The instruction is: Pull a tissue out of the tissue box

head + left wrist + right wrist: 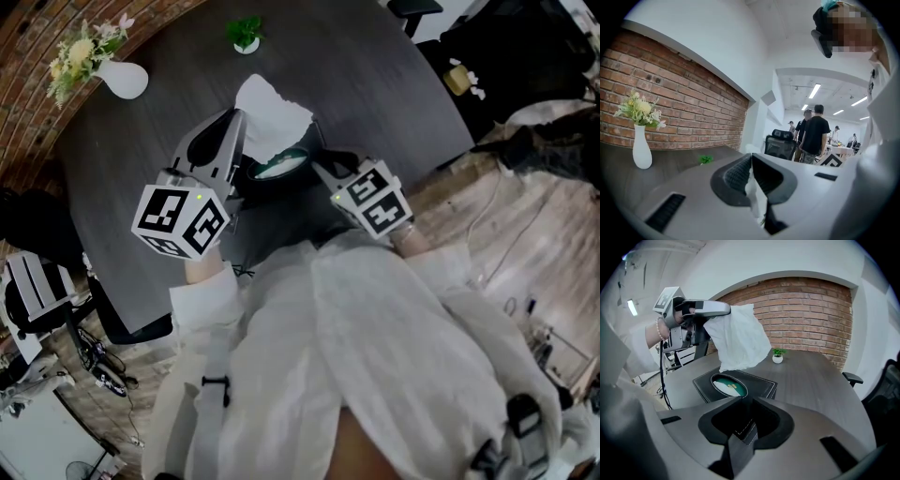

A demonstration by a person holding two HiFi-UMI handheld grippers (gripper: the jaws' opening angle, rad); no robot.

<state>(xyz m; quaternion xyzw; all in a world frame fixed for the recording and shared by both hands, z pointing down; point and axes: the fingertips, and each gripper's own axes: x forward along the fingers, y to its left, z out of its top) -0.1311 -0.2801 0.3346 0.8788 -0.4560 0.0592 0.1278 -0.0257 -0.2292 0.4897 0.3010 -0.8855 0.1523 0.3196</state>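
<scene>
The tissue (738, 341) is held aloft, its lower edge just above the black tissue box (759, 384), and is pinched in the closed left gripper (752, 187). The right gripper (751, 426) is clamped on the box's near edge. The thin pinch is judged liable to slip if jerked.

The tissue box (277, 170) is set on the surface (394, 84). Directly above the box, the tissue (272, 111) is held between the fingers of the left gripper (236, 118). The box's near right corner is clamped by the right gripper (315, 161). Beyond the box a potted plant (246, 35) is placed, and far to the box's left a vase (126, 80).
</scene>
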